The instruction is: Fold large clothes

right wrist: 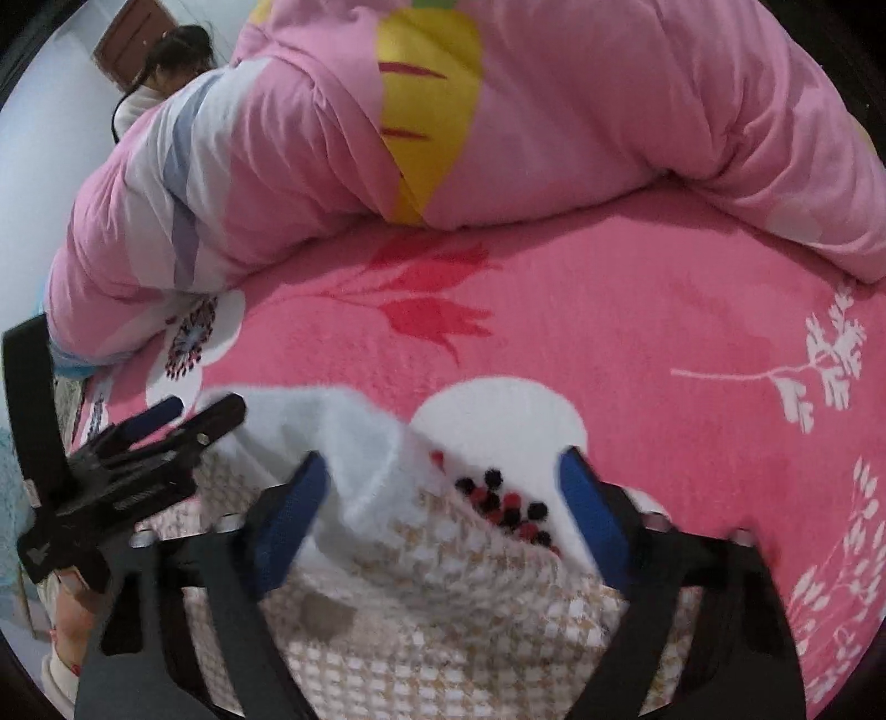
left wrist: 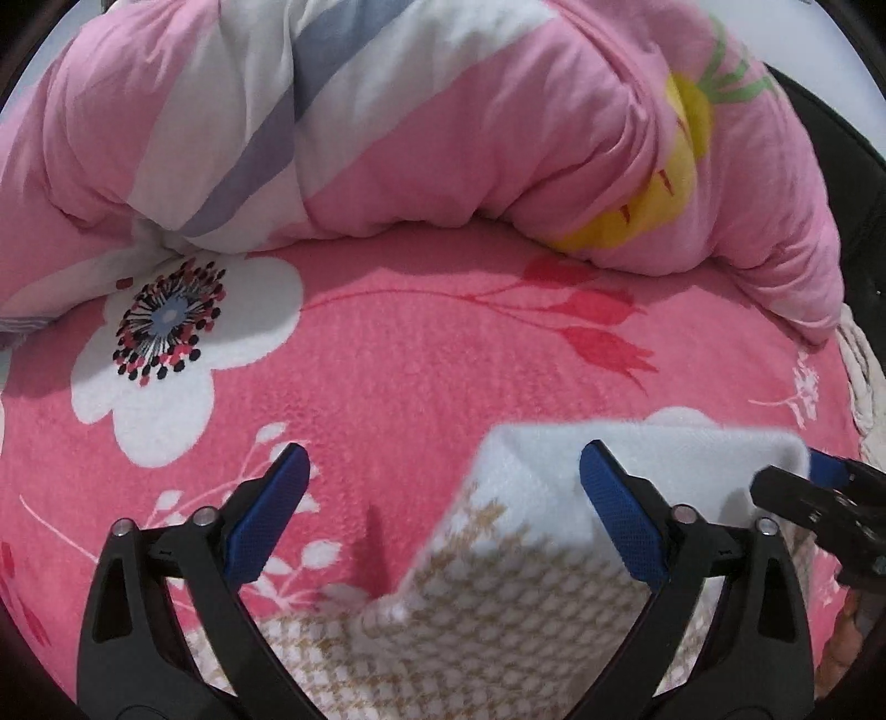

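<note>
A white knitted garment with a tan houndstooth pattern (left wrist: 498, 598) lies on a pink floral bed cover (left wrist: 421, 354). Its plain white folded edge rises between the fingers. My left gripper (left wrist: 443, 471) is open, jaws wide apart, just above the garment's left part. My right gripper (right wrist: 446, 471) is open too, with the white edge of the garment (right wrist: 387, 554) lying between its blue pads untouched. The right gripper shows at the right edge of the left wrist view (left wrist: 830, 498); the left gripper shows at the left of the right wrist view (right wrist: 155, 437).
A bulky pink quilt with white and grey stripes and a yellow carrot print (left wrist: 443, 122) is heaped across the far side of the bed. A person with dark hair (right wrist: 177, 50) sits beyond it by a brown door.
</note>
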`<state>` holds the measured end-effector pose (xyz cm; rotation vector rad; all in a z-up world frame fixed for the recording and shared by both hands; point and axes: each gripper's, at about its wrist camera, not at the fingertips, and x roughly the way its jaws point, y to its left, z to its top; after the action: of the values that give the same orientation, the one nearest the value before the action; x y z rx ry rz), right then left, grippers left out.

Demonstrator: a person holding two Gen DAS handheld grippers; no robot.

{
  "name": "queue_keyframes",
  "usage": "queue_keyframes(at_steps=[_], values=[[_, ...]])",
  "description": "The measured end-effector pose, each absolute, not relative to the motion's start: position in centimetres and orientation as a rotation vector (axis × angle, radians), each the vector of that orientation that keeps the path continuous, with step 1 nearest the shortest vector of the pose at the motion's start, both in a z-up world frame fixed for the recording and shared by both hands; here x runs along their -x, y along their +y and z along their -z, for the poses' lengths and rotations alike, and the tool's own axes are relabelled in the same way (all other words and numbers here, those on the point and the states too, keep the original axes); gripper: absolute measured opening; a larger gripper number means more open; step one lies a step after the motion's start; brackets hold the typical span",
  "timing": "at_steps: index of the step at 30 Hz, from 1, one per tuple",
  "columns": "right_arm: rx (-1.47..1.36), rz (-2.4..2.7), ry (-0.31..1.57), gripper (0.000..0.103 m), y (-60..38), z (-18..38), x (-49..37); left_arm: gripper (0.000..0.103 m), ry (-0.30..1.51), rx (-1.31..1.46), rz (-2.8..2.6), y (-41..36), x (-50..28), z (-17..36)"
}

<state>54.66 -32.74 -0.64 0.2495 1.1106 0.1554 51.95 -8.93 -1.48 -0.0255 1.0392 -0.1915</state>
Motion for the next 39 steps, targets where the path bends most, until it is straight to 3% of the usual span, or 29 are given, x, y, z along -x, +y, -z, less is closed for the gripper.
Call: queue_keyframes(at_steps=[3, 6, 15, 18, 23, 26, 30, 37, 39], values=[[-0.234, -0.199, 1.09, 0.04, -32.7, -0.9, -52.4, 0.05, 1.047, 0.057, 0.268, -8.3, -50.6, 0.6], [-0.164, -0.219, 1.062, 0.028, -32.2, -2.5, -49.8, 0.031, 1.022, 0.052, 0.337, -8.2, -48.6, -0.8], [0.08, -0.261, 1.115, 0.026, -31.7, -0.1, -40.1, 0.017, 0.97, -0.118, 0.483, -7.3, -37.5, -1.2], [0.151, -0.32, 1.024, 0.028, -31.3, -2.6, -37.9, 0.017, 1.016, -0.114, 0.501, -6.3, -35.7, 0.6], [-0.037, -0.412, 0.937, 0.031, -29.3, -6.9, -41.9, 0.017, 1.035, 0.022, 0.515, -4.4, -36.1, 1.9], [-0.141, -0.444, 1.032, 0.031, -26.6, -4.3, -46.4, 0.019, 1.037, 0.086, 0.516, -3.7, -35.9, 1.9], [-0.147, -0.435, 1.234, 0.031, -23.3, 3.2, -47.3, 0.018, 1.021, 0.138, 0.548, -1.9, -34.1, 1.3], [0.077, -0.397, 1.094, 0.033, -22.0, 3.5, -40.9, 0.021, 0.919, 0.26, 0.596, -0.7, -35.5, -1.5], [0.099, -0.384, 1.104, 0.033, -22.1, 3.3, -40.3, 0.032, 0.92, 0.252, 0.607, -2.8, -37.0, -1.5]])
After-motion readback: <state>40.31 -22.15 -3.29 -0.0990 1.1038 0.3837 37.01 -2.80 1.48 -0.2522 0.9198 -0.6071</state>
